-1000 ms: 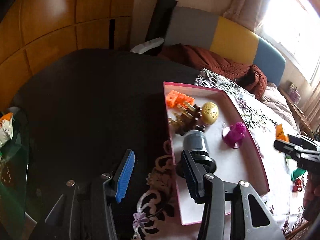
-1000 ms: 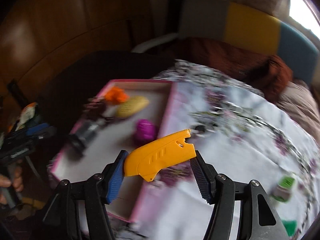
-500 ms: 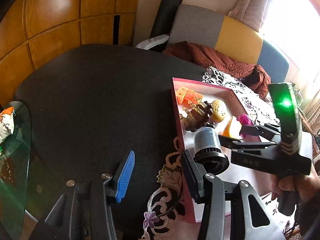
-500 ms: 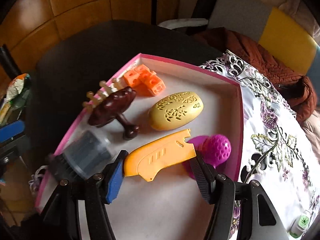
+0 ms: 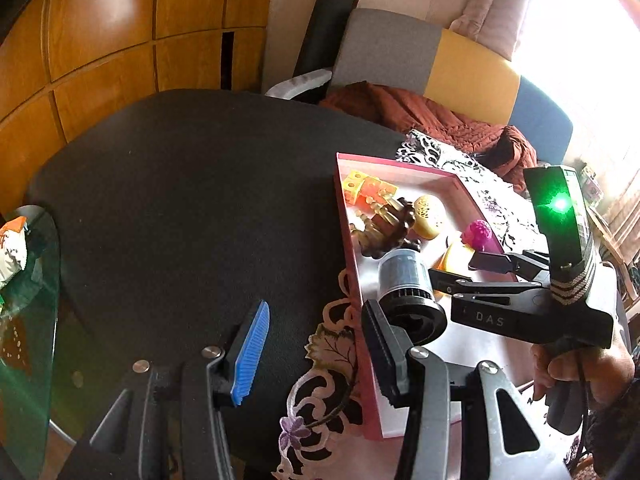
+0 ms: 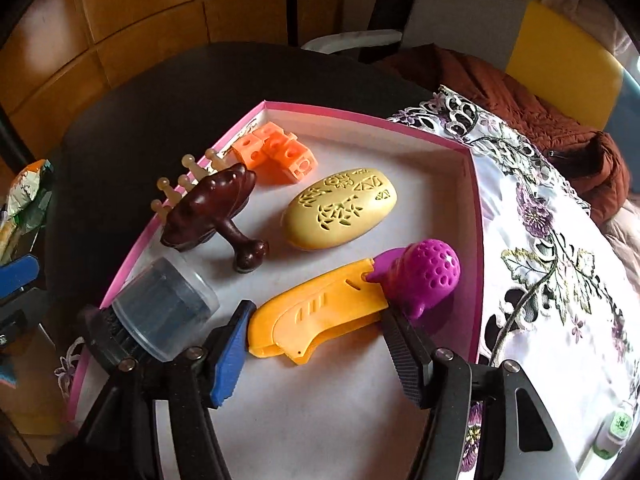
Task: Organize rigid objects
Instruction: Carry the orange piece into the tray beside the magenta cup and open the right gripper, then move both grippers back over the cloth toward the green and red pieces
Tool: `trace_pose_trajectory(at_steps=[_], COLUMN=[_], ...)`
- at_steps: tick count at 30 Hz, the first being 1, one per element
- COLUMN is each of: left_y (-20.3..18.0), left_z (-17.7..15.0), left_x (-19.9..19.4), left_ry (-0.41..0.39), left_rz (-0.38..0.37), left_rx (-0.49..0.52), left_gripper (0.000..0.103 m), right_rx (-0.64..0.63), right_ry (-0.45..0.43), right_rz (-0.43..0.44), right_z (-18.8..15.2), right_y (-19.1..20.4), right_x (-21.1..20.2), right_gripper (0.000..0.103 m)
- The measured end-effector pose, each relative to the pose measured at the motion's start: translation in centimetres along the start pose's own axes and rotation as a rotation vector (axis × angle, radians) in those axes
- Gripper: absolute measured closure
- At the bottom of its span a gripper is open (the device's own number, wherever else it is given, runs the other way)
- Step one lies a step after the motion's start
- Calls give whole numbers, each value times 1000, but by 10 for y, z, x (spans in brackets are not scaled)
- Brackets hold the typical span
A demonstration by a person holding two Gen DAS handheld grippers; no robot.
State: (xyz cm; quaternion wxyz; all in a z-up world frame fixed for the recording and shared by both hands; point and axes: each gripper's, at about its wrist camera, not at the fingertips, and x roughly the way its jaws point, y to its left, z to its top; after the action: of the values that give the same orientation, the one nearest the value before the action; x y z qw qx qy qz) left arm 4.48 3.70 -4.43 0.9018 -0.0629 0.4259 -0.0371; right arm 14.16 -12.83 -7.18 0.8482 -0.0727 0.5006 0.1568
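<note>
My right fingers (image 6: pixel 316 336) straddle the orange plastic piece (image 6: pixel 320 312), which lies inside the pink tray (image 6: pixel 474 200) on its white floor, its far tip touching the purple perforated toy (image 6: pixel 424 276). Its long axis runs straight across the gap, from the blue pad to the black one. The pads stand at its two ends; whether they press on it or have just let go, I cannot tell. To free it I would spread them along that axis and lift away. My left fingers (image 5: pixel 316 352) hang half open and empty over the dark surface (image 5: pixel 192 208), beside the tray's near edge.
</note>
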Motion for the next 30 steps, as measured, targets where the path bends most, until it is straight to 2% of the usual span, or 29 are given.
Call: trace_pose_trajectory(at_steps=[11,18,24,30], left_y=[-7,-13,-17,-28], left_z=[0,-1,-2,-4], left_x=[-6,-11,-16,-18], left_ry=[-6,-18,-23,-21], left_rz=[-5,-13,-19,-38], left_rx=[21,35,48,77], left_gripper=[54,54,54,54], right_rx=[14,28,81,150], right_ry=[-67,-125,-166,-177], right_rz=[13,6,-1,-50], right_z=[-13,-27,-45,-68], right_y=[4,2,-17,-49], right_x=[-26,-53,-81,-104], right_gripper=[32,24,20,17])
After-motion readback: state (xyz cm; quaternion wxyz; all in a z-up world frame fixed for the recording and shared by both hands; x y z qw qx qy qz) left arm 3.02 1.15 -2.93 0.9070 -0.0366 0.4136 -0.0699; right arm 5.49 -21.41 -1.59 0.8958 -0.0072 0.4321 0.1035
